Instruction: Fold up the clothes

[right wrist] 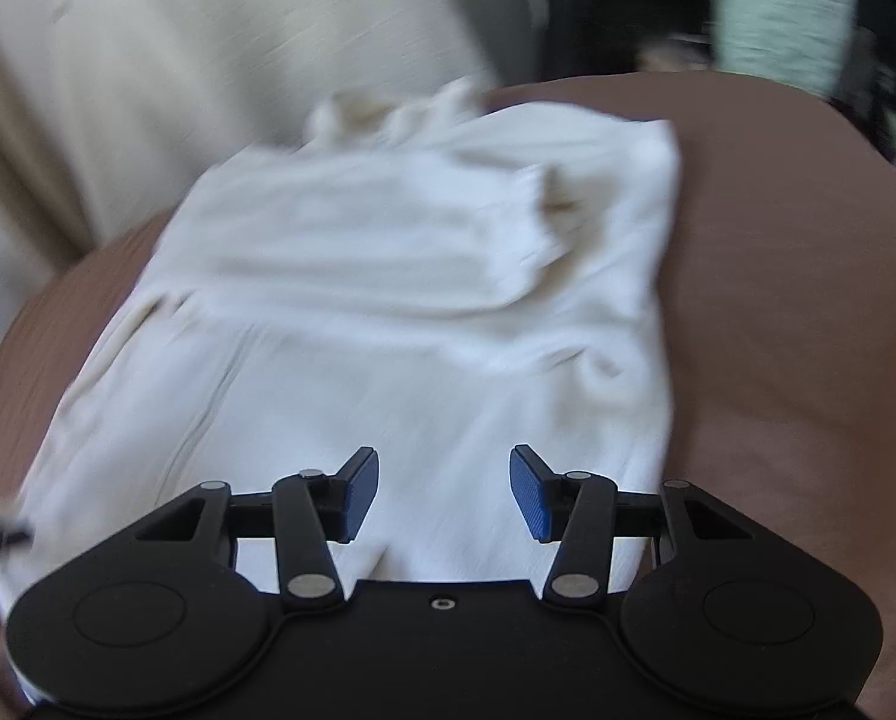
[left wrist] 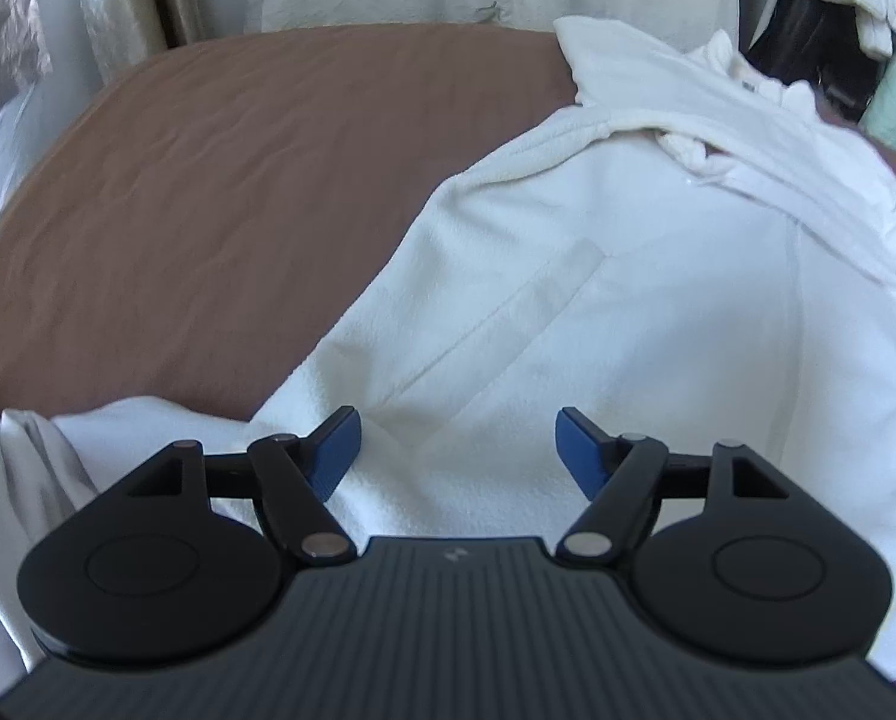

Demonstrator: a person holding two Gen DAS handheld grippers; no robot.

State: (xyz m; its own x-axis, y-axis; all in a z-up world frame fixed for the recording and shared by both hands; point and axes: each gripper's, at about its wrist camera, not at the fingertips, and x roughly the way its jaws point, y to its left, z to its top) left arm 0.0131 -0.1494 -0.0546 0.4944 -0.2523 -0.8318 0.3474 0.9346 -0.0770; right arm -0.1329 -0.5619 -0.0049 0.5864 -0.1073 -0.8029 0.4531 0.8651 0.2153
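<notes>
Just above the white fleece garment (left wrist: pixel 598 324), the left gripper (left wrist: pixel 459 450) hangs with its blue pads (left wrist: pixel 334 450) well apart and nothing between them. The garment lies spread on the bed's brown sheet (left wrist: pixel 196 192), its long axis running from the gripper away toward the upper right of the left wrist view, where the collar end (left wrist: pixel 742 69) bunches. A slanted welt pocket (left wrist: pixel 508 324) sits just beyond the gripper. A loose white fold (left wrist: pixel 46 468) trails off at the near left.

In the blurred right wrist view, the right gripper (right wrist: pixel 444 495) likewise stands with its pads (right wrist: pixel 532 495) parted and empty over the garment's (right wrist: pixel 388 330) near hem. A folded-over sleeve (right wrist: pixel 376 228) crosses the body beyond, lying sideways. Past the garment, a pale cream cloth (right wrist: pixel 208 48) rises behind the bed (right wrist: pixel 796 300).
</notes>
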